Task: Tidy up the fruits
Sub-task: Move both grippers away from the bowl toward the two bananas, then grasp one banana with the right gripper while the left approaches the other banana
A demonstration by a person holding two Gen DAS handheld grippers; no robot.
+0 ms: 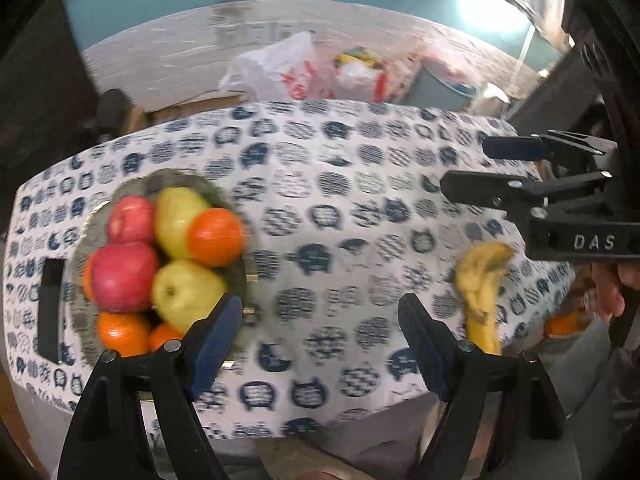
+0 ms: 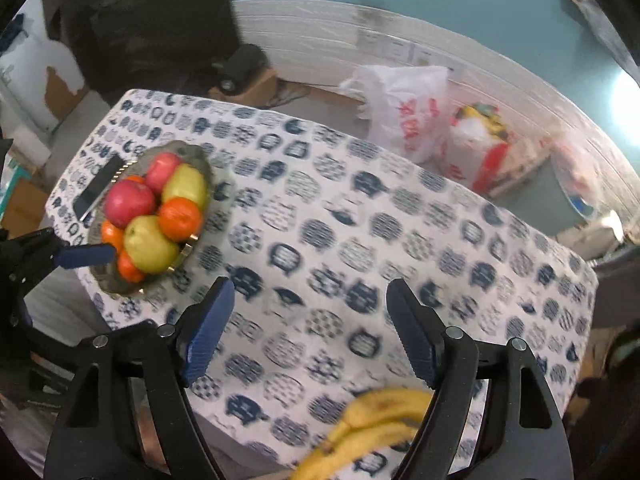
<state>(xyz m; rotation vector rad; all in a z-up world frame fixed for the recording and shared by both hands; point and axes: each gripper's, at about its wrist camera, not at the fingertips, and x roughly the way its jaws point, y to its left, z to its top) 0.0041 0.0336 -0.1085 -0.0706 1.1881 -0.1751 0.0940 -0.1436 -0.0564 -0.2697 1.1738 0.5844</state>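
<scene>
Both grippers [image 1: 320,320] [image 2: 310,308] gaping, bananas [image 2: 372,424] just under right fingers, fruit bowl [image 1: 92,240] beside left fingers.

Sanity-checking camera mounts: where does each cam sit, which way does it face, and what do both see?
Left wrist: on the left gripper, facing across the table; its own open fingers, plus the right gripper and a hand show at right.
Right wrist: on the right gripper, looking down across the table; own open fingers, left gripper's tip at left edge.
Shared: fruit bowl, bananas, white plastic bag.
</scene>
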